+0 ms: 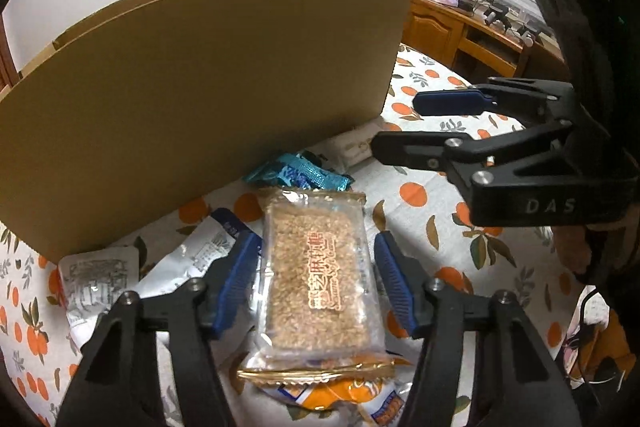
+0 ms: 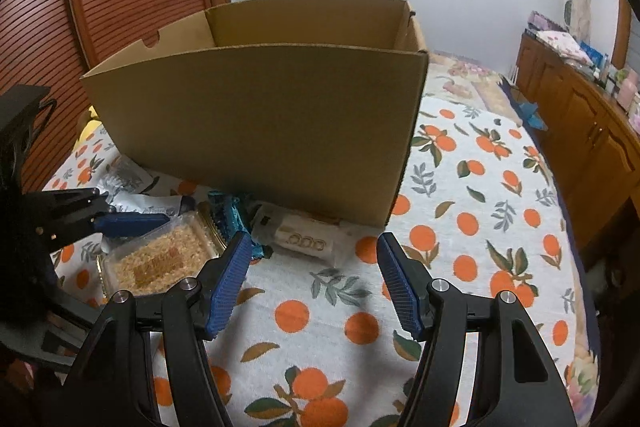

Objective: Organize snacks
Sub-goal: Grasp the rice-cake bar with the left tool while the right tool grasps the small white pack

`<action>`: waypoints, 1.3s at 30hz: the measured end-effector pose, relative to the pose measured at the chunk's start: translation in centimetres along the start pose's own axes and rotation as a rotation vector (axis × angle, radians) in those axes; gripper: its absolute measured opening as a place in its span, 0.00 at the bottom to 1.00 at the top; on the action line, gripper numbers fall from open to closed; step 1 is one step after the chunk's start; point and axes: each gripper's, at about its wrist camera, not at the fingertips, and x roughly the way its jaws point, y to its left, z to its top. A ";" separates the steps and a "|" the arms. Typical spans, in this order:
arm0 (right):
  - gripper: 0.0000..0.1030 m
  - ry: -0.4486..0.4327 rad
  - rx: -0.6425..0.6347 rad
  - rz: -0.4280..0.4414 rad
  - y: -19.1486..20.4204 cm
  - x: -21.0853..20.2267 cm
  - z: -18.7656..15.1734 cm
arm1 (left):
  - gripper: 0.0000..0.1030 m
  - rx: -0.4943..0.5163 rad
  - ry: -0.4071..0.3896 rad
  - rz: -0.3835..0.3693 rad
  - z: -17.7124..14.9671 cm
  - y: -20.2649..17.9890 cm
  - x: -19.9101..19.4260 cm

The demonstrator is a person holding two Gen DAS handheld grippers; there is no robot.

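Note:
A clear pack of golden grain brittle (image 1: 316,275) lies on the orange-print cloth, atop other snack packs. My left gripper (image 1: 318,241) reaches down over it, blue pads close beside its two long edges; the wrapper shows no squeeze. In the right wrist view the same pack (image 2: 160,263) sits at lower left under a left finger (image 2: 132,223). My right gripper (image 2: 314,243) hangs open over the cloth with nothing between its fingers, just short of a white pack (image 2: 308,239). Behind the snacks stands the open cardboard box (image 2: 260,115), whose near wall (image 1: 200,87) fills the left wrist view.
A teal pack (image 1: 296,175), silver pouches (image 1: 96,279) and an orange pack (image 1: 340,399) lie around the brittle. The right gripper (image 1: 396,123) hovers to the right of the pile. The cloth-covered table (image 2: 460,227) spreads rightward, with wooden cabinets (image 2: 580,127) beyond.

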 end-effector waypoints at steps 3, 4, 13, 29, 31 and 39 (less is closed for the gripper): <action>0.65 0.010 0.007 0.004 0.0 0.5 0.1 | 0.44 0.000 -0.013 -0.003 -0.2 0.2 -0.2; 0.65 0.013 0.009 0.004 0.0 0.7 0.1 | 0.43 -0.003 -0.021 -0.003 -0.3 0.3 -0.3; 0.65 0.052 0.036 0.007 0.0 2.7 0.4 | 0.42 -0.081 -0.075 -0.023 -0.9 2.3 -2.4; 0.65 0.084 0.023 -0.046 0.7 4.6 0.9 | 0.42 -0.114 -0.119 -0.037 -1.9 3.7 -5.1; 0.66 0.091 0.000 -0.061 1.3 4.7 0.9 | 0.42 -0.125 -0.120 -0.037 -2.1 3.9 -5.4; 0.37 0.079 -0.016 -0.063 2.1 4.0 0.2 | 0.42 -0.146 -0.129 -0.024 -2.8 4.8 -7.1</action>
